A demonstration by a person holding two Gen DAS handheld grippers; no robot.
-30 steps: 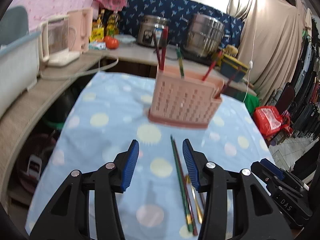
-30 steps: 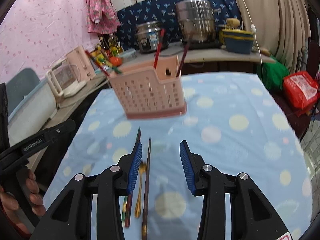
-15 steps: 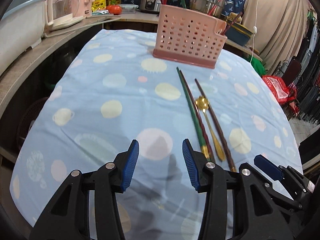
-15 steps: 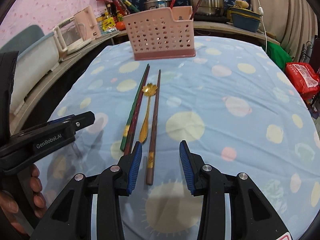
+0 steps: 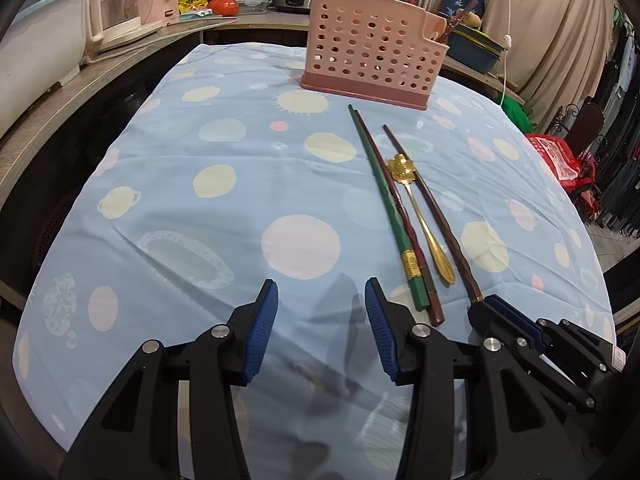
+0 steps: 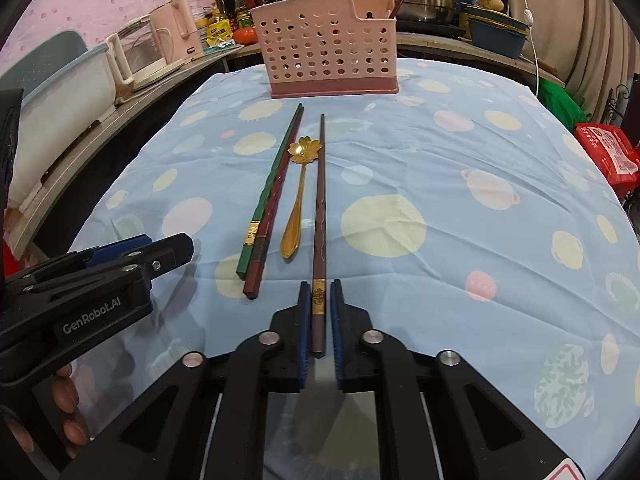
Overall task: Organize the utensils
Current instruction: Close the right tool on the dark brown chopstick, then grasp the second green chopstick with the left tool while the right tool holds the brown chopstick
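At the near end of the row of utensils, our right gripper (image 6: 319, 320) has its fingers drawn in on either side of the brown chopstick (image 6: 320, 208); they look clamped on its gold-banded butt, though whether the pads press it fully we cannot say. The chopstick lies flat on the table (image 6: 460, 184), its long axis running straight from the fingers toward the pink holder (image 6: 326, 46) at the far end, so any lift will, we judge, have to swing the far tip up and over that holder's rim.

Left of the brown chopstick lie the gold spoon (image 6: 298, 196) (flower-shaped bowl toward the holder) and, beyond it, the green chopstick (image 6: 272, 188) and the red chopstick (image 6: 276, 200), side by side and touching, all roughly parallel. Several chopsticks already stand in the holder.

Our left gripper (image 5: 322, 320) hovers with fingers spread wide and nothing between them, left of the green chopstick's butt; it is the nearer hand for that pair, while the right owns the brown one.

The right wrist view shows the narrow closure on the banded butt. The left wrist view cannot: there the brown chopstick's (image 5: 432, 208) near end vanishes behind the right gripper's (image 5: 500, 312) body, but it does show the whole row from the side and the holder's (image 5: 368, 48) lower right corner.
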